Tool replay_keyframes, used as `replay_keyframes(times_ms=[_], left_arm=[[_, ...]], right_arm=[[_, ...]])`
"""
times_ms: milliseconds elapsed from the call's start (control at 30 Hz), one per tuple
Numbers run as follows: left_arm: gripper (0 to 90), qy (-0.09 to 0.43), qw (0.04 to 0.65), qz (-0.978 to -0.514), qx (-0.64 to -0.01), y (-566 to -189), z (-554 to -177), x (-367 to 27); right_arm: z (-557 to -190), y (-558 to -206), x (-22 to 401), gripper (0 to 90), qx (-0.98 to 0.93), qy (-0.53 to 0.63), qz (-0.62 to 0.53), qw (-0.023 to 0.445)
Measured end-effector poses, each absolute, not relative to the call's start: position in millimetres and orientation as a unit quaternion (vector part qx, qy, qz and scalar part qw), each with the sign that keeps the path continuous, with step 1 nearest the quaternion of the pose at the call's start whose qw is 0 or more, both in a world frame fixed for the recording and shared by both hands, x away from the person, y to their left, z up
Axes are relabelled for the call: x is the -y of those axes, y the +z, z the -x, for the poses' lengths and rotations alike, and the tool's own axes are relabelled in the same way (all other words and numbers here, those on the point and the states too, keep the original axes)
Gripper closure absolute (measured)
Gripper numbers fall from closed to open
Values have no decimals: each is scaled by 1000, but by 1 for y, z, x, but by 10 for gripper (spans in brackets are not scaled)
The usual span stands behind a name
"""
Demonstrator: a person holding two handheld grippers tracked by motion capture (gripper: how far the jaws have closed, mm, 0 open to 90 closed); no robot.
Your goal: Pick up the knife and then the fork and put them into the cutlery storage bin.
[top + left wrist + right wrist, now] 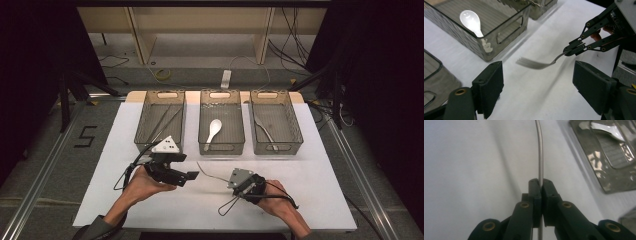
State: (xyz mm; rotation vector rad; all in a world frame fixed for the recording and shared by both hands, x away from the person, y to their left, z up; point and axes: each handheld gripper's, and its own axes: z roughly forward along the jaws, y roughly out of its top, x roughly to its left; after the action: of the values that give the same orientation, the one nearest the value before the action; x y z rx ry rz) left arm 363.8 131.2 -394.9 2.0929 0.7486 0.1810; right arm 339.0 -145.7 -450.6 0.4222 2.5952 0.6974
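Fork: metal, held off the white bench by its handle end, tines free and pointing away from the holder. In the left gripper view it hangs in the air above the bench surface, in front of the middle bin, slightly blurred. In the high view it reads as a thin line between the two hands, near the bench's front half.

Right tongs: jaws closed tight on the fork handle, which runs straight up between the pads and curves off at the top of the right gripper view. In the left gripper view the same tongs pinch the handle tip. In the high view they sit right of centre.

Left tongs: jaws standing wide apart, pads clear of the fork, nothing gripped. The fork's tines lie beyond the gap, not touching either pad. In the high view the left tongs point toward the fork from the left.

Surroundings: three clear bins in a row at the far edge of the bench. Middle bin holds a white spoon. Left bin holds thin sticks, kind not certain. Right bin holds a metal utensil, type unclear.
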Motion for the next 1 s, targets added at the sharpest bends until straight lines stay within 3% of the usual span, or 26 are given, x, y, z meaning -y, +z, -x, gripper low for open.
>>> replay_keyframes(times_ms=[533, 1000], left_arm=[[161, 93, 495, -797, -334, -404, -362, -160], [153, 121, 507, -784, -339, -408, -357, -175]], right_arm=[[-364, -427, 190, 875, -894, 305, -267, 192], [-392, -404, 227, 875, -852, 334, -350, 199]])
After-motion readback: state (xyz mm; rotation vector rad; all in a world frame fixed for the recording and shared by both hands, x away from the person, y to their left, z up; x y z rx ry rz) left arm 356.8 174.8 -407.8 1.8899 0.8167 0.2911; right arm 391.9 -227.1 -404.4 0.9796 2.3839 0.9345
